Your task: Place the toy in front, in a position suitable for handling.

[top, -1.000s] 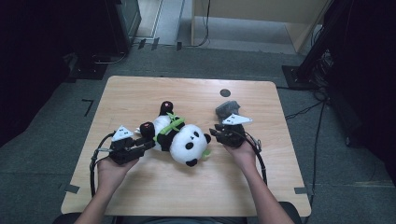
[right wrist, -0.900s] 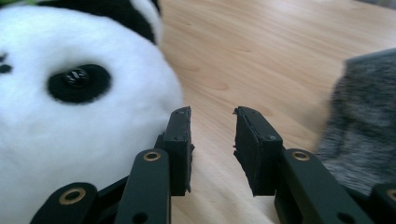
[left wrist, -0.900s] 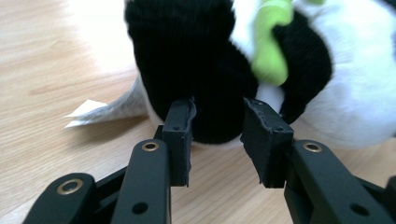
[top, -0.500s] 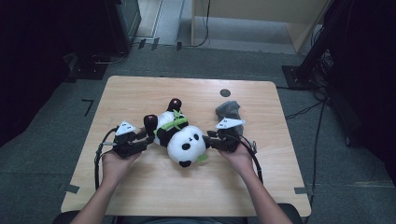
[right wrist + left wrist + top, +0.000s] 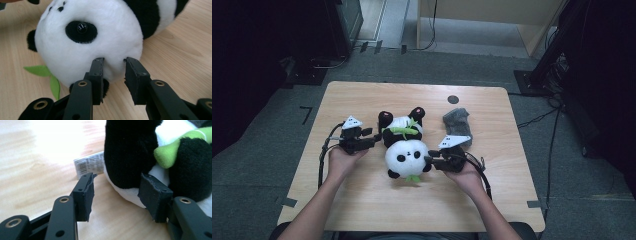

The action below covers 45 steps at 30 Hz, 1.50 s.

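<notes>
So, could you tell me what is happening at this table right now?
A person works a plush panda lying on the wooden table with two handheld grippers. The left gripper sits at its black leg, jaws just opened and not pressing. The right gripper pinches the white head. A grey sock lies beyond.

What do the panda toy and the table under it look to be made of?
The panda toy looks like soft plush: short fuzzy pile in black and white, with flat green leaves that seem to be felt, and a printed tag of fabric or paper, hard to tell which. The table looks like pale wood or wood-look laminate, smooth and matte, with visible grain lines.
</notes>
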Motion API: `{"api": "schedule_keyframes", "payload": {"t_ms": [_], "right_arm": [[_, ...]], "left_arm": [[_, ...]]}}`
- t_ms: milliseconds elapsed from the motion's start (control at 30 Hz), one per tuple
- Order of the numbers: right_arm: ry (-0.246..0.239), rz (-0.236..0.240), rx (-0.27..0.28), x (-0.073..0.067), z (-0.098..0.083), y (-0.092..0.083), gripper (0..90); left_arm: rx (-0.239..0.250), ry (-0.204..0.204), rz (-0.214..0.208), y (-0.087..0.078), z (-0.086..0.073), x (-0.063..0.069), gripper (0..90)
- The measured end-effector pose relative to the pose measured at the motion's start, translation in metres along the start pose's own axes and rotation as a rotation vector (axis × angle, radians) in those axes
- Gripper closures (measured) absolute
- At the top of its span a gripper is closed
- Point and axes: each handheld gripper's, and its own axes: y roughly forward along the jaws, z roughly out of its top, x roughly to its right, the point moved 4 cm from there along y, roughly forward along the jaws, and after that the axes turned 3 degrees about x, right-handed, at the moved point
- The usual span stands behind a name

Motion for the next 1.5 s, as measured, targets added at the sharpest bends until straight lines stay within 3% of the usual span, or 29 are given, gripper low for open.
{"api": "schedule_keyframes", "payload": {"t_ms": [167,400,567,700,833,867,933,1000,1100,1133,1167,1200,1300,1400,1500], "right_arm": [[-0.005,0.03,0.003,-0.009,0.0,0.004,66.7],[-0.029,0.057,0.002,-0.023,-0.001,0.011,63.4],[-0.059,0.066,0.015,-0.038,0.0,0.02,60.1],[-0.07,0.081,0.02,-0.045,-0.001,0.026,60.4],[-0.05,0.088,0.031,-0.048,0.0,0.027,59.9],[-0.036,0.084,0.04,-0.046,0.001,0.022,58.6],[-0.039,0.074,0.044,-0.045,0.001,0.019,58.0],[-0.032,0.036,0.082,-0.035,0.003,0.006,57.9],[-0.019,0.0,0.087,-0.026,0.002,0.0,58.6],[0.003,-0.027,0.096,-0.017,0.001,-0.004,59.3],[0.012,-0.035,0.099,-0.014,0.001,-0.004,60.0],[0.012,-0.035,0.099,-0.014,0.001,-0.004,60.0],[0.017,-0.103,0.114,0.001,0.003,-0.008,59.0],[0.022,-0.144,0.13,0.012,0.007,-0.011,54.2],[0.027,-0.148,0.133,0.022,0.01,-0.013,53.0]], "left_arm": [[-0.007,0.015,-0.008,0.007,0.006,-0.003,46.6],[-0.01,-0.006,-0.042,0.025,0.018,-0.007,46.1],[-0.016,-0.056,-0.023,0.037,0.024,-0.008,43.7],[-0.003,-0.049,-0.016,0.041,0.027,-0.005,43.1],[-0.01,-0.005,0.028,0.041,0.03,-0.008,35.5],[-0.008,0.019,0.041,0.038,0.03,-0.012,35.4],[-0.009,0.025,0.05,0.036,0.03,-0.013,35.3],[-0.046,0.031,0.069,0.029,0.03,-0.016,34.0],[-0.073,0.043,0.075,0.021,0.028,-0.017,32.5],[-0.062,0.044,0.074,0.016,0.027,-0.016,33.2],[-0.045,0.019,0.06,0.009,0.025,-0.016,34.2],[-0.045,0.019,0.06,0.009,0.025,-0.016,34.5],[-0.024,-0.026,0.047,-0.005,0.021,-0.012,33.9],[-0.018,-0.026,0.041,-0.013,0.018,-0.008,33.6],[-0.015,-0.006,0.048,-0.023,0.012,-0.001,33.6]]}}
